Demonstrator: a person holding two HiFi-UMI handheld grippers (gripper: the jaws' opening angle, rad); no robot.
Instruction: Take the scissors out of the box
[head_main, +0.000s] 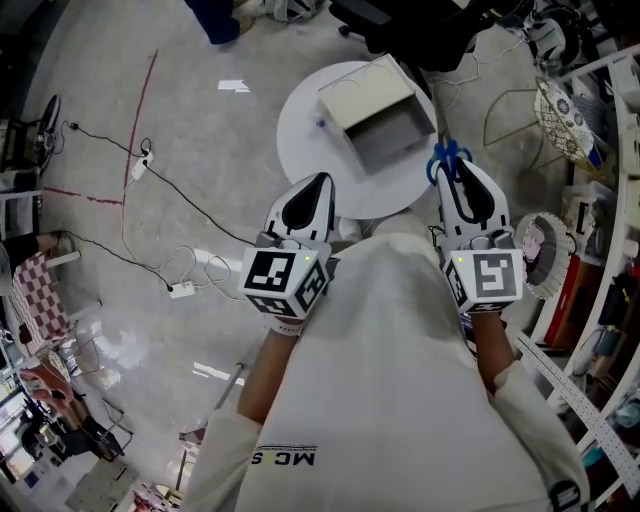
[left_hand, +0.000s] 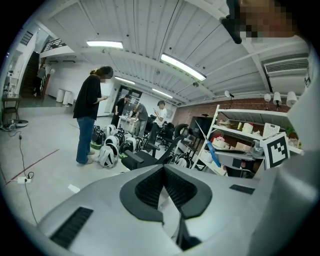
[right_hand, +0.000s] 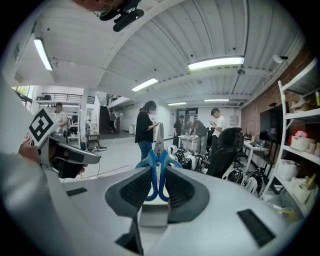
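Scissors (right_hand: 157, 172) (blue handles) clamped in right gripper (head_main: 462, 178), beside box (head_main: 380, 115); left gripper (head_main: 318, 186) pressed closed, nothing held.

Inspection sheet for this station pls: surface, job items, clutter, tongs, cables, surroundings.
surface: round white table, mostly bare.
job's things: open box on the table, looks empty; blue-handled scissors out of it.
clutter: nothing seen, bar a tiny blue speck by the box.
tongs: right tongs shut on the scissors' handles; left tongs shut, empty.
cables: black cables and a power strip on the floor at left.
surroundings: loaded shelves at right; people standing behind.
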